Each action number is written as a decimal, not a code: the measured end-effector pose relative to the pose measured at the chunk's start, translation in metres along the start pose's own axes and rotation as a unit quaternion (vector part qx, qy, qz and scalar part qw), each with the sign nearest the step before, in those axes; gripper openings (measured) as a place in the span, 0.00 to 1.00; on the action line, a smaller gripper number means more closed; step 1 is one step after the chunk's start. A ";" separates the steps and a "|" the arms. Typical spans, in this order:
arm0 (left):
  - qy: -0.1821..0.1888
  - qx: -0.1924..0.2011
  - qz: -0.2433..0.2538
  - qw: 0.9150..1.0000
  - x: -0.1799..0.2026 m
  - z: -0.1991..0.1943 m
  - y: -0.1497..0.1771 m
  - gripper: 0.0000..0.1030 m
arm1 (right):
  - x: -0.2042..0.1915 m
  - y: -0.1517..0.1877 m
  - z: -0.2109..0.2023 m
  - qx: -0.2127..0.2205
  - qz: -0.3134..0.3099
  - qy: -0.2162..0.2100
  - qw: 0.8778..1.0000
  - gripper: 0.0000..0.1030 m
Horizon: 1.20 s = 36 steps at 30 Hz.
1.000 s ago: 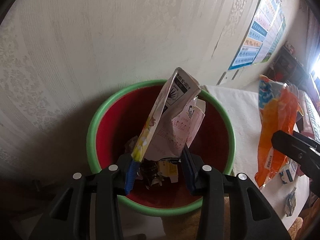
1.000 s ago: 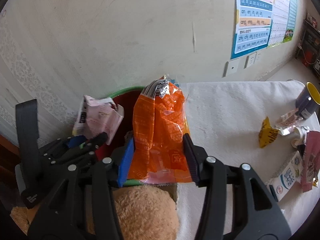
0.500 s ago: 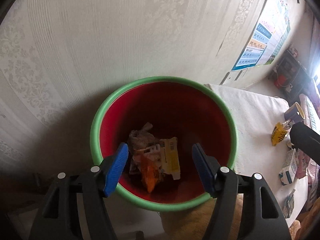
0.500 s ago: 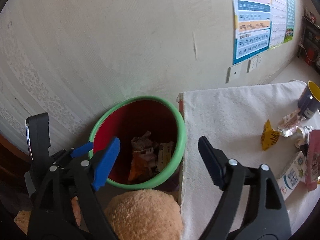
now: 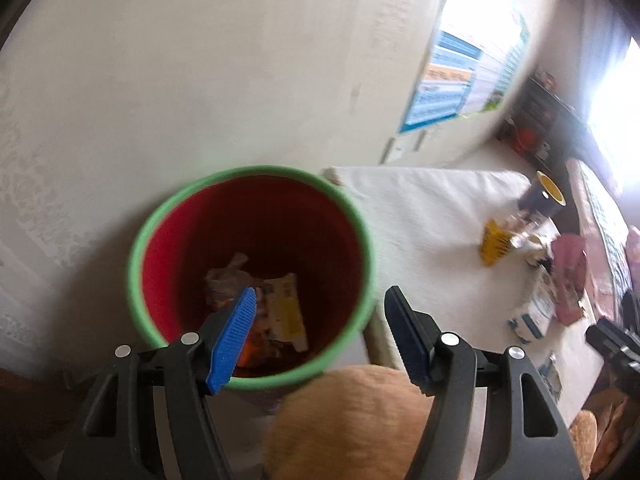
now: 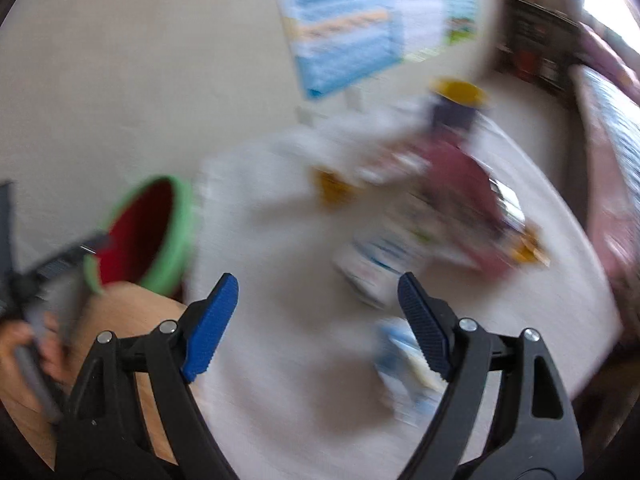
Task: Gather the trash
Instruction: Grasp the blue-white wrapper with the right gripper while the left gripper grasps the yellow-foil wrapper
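- white-clothed tabletop (image 5: 432, 216) stretching away to the right, left edge close beside the bin; badly blurred in the right wrist view.
- red bin with a green rim (image 5: 252, 272) standing off the tabletop's left edge, against the wall; several wrappers (image 5: 276, 308) lying in a heap at its bottom, one pale yellow, one orange, one crumpled and silvery.
- fuzzy tan object (image 5: 352, 420) just below the bin's near rim, too blurred to identify.
- left gripper (image 5: 320, 334) hovering over the bin's near rim, blue pads spread wide, nothing between them.
- right gripper (image 6: 316, 324) above the tabletop's near part, likewise spread wide and empty.
- wall poster (image 5: 460, 80) in blue and orange bands, hanging behind the tabletop's far edge.
- remaining trash toward the tabletop's right edge: pink packet (image 5: 570, 276), white and blue carton (image 5: 534, 316), yellow wrapper (image 5: 494, 240), all near one another.
- dark cup with a yellow inside (image 5: 544, 200) near the far right corner, just behind the yellow wrapper.
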<state>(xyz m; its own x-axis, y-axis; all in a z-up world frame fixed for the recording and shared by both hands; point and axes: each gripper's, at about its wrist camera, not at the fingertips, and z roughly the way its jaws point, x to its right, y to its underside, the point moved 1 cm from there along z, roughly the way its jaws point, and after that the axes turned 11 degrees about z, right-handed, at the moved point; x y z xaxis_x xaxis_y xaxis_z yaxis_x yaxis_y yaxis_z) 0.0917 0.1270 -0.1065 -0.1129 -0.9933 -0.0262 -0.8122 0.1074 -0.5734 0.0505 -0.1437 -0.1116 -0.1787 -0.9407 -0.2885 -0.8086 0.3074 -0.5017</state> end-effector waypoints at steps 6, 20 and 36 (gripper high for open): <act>0.022 -0.010 0.058 0.998 0.053 0.004 -0.003 0.62 | 0.074 0.042 0.021 -0.053 0.074 0.045 0.995 0.78; 0.089 -0.054 0.120 0.987 0.161 0.038 -0.015 0.62 | 0.096 0.064 0.050 -0.077 0.095 -0.009 0.992 0.31; 0.070 -0.057 0.166 0.982 0.230 0.138 -0.072 0.60 | 0.111 0.063 0.050 -0.077 0.119 -0.073 0.987 0.26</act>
<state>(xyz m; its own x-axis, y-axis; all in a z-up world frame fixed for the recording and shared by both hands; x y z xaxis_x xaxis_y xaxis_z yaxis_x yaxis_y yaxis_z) 0.2029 -0.1152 -0.1846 -0.4523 -0.8883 -0.0793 -0.7755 0.4356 -0.4570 0.0081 -0.2215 -0.2162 -0.3001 -0.8098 -0.5041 -0.8307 0.4817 -0.2792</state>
